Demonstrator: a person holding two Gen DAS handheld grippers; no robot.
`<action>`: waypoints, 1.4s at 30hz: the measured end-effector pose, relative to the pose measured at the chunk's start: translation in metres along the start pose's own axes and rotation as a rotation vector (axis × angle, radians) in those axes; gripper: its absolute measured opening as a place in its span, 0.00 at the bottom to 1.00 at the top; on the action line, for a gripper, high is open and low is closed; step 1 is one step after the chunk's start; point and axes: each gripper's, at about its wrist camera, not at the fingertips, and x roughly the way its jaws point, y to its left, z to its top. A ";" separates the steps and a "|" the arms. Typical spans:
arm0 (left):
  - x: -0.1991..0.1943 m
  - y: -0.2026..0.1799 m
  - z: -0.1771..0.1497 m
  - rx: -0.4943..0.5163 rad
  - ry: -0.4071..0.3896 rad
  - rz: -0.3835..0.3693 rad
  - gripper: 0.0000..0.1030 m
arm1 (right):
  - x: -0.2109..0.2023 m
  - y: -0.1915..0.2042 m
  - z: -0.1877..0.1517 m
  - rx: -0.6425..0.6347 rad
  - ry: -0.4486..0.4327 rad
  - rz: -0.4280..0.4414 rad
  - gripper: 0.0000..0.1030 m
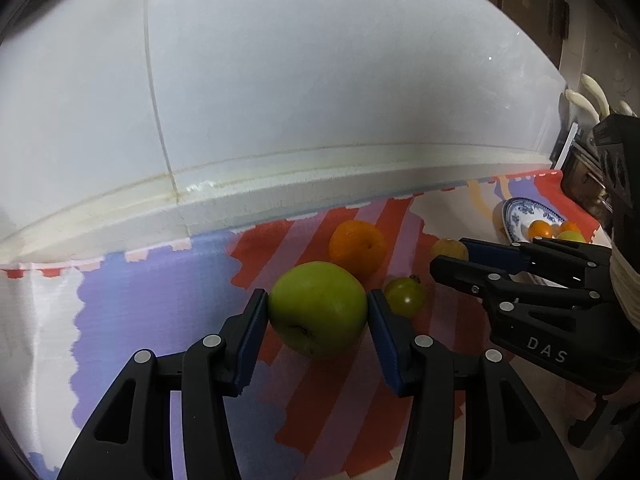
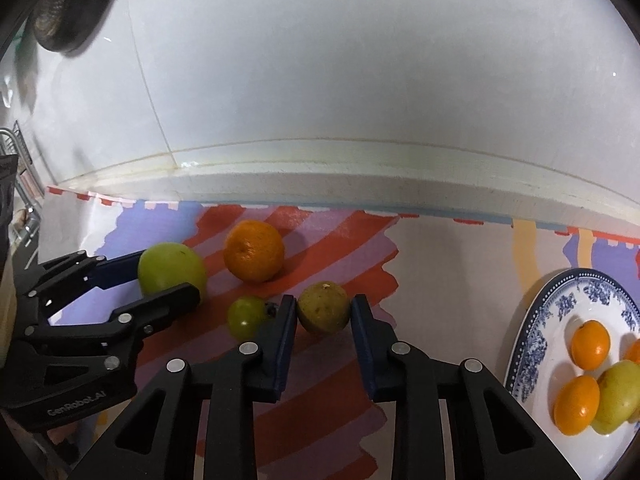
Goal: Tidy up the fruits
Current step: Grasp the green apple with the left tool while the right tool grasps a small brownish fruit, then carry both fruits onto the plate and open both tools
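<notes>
Black tongs (image 1: 318, 310) around smooth round apple (image 1: 318, 308)

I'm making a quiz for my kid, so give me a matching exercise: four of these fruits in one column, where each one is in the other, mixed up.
Things:
1. green apple
2. yellow-brown fruit
3. big orange
4. small green fruit

Places:
A. loose on the cloth, nearest the wall
B. between the left gripper's jaws
C. between the right gripper's jaws
D. loose on the cloth, between the two grippers

Pairs: 1-B, 2-C, 3-A, 4-D
</notes>
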 end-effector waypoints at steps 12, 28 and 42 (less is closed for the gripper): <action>-0.077 -0.029 0.002 0.001 -0.105 -0.016 0.48 | -0.081 0.014 -0.003 -0.006 -0.133 0.010 0.28; -0.150 -0.103 -0.006 0.052 -0.172 -0.111 0.48 | -0.200 -0.008 -0.038 0.044 -0.270 -0.052 0.28; -0.155 -0.171 -0.005 0.091 -0.182 -0.165 0.48 | -0.247 -0.052 -0.070 0.097 -0.291 -0.123 0.28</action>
